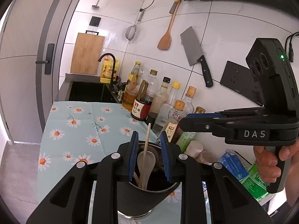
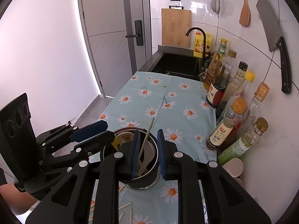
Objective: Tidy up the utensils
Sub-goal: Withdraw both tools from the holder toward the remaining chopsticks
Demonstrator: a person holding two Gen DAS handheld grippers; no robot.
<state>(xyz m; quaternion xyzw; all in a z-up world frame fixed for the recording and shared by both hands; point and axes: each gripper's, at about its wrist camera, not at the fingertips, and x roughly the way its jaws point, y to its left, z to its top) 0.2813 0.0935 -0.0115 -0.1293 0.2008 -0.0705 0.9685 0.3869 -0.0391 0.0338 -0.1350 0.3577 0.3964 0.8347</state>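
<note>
One dark cylindrical holder (image 2: 147,175) is standing on the daisy-print cloth (image 2: 168,100) covering the surface, near its near edge and just beside the bottle row along the wall edge. Inside it: one white spoon (image 1: 145,160), one upright wooden chopstick (image 1: 146,145), and one small cup with a bear print (image 2: 126,137) at the far rim; further contents are too dark to count. Left tongs (image 1: 149,156) are hovering over the holder mouth, blue pads parted, the chopstick standing between them without visible contact: released. Right tongs (image 2: 148,152) are likewise hanging above the holder with a narrow gap, the chopstick passing between the pads untouched as far as can be seen: released. Several loose wooden sticks (image 2: 125,205) are lying on the cloth at the near edge; exact count cannot be told. About ten bottles (image 2: 229,121) are lining the wall edge. On the tiled wall: one cleaver (image 1: 194,52), one wooden spatula (image 1: 165,39), one strainer (image 1: 130,31), one ladle (image 1: 97,3). One cutting board (image 2: 175,28) is leaning behind the black sink (image 2: 177,63) at the far end, with one black faucet (image 2: 198,35). A grey door (image 2: 115,28) is standing beyond.
</note>
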